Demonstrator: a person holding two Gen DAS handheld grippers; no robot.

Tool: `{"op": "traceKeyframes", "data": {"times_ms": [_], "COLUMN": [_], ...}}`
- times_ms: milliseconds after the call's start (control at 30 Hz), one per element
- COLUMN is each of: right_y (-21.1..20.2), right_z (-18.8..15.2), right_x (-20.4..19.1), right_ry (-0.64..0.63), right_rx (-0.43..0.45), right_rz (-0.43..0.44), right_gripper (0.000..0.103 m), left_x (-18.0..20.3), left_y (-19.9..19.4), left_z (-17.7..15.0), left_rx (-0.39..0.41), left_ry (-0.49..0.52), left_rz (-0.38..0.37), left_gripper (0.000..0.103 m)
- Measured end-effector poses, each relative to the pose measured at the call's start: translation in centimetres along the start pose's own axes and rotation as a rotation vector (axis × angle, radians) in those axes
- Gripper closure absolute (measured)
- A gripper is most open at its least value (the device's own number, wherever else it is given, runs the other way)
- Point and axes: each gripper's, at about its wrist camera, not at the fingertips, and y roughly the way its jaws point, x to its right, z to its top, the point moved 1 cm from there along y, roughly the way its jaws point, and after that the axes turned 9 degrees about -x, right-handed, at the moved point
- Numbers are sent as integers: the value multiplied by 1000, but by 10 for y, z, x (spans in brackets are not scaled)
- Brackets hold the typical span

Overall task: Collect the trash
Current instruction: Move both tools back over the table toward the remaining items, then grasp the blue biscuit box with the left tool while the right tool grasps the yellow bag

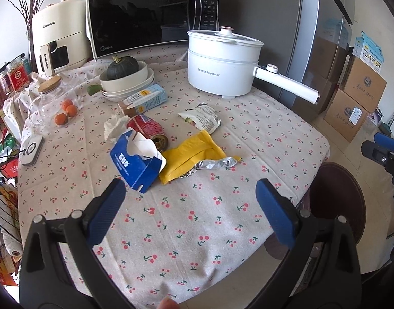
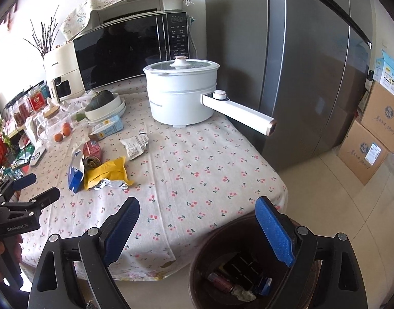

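Trash lies mid-table: a torn blue tissue box (image 1: 137, 161) (image 2: 76, 172), a yellow wrapper with foil (image 1: 197, 155) (image 2: 106, 173), a red can on its side (image 1: 150, 130) (image 2: 94, 153), a crumpled white tissue (image 1: 114, 126), a torn printed packet (image 1: 202, 119) (image 2: 135, 145) and a light-blue carton (image 1: 145, 100) (image 2: 108, 128). My left gripper (image 1: 190, 188) is open and empty above the tablecloth, just short of the blue box. My right gripper (image 2: 198, 206) is open and empty over the table's front edge, above a brown bin (image 2: 197, 265) (image 1: 335, 195) holding some trash.
A white electric pot (image 1: 222, 61) (image 2: 181, 95) with a long handle stands at the back, a microwave (image 1: 150, 18) behind it. Bowls with a green squash (image 1: 124, 76), a glass jar with oranges (image 1: 55, 105) and an air fryer (image 1: 58, 38) stand left. Fridge (image 2: 299, 77) and cardboard boxes (image 2: 371, 139) are right.
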Motion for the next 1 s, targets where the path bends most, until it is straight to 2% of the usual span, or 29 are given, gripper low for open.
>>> {"op": "traceKeyframes", "data": {"times_ms": [433,600,767,1000], "right_y": [19,34,51,70], "right_z": [24,31,36,42], "right_x": [-38,-45,-46,-50], "right_ry": [10,20,29,47], "right_rx": [12,-6,-32,-61], "right_rz": [55,54,37,34], "right_gripper": [5,4,4,4], "left_x": [-43,-69,-83,-93], "left_y": [9,27,60,99], "left_z": [16,21,23,27], "left_rx": [20,-13,-78,-152], "left_ry": [-57,-111,-148,-352], "left_rz": [85,87,99,-14], "left_gripper": [2,2,2,2]}}
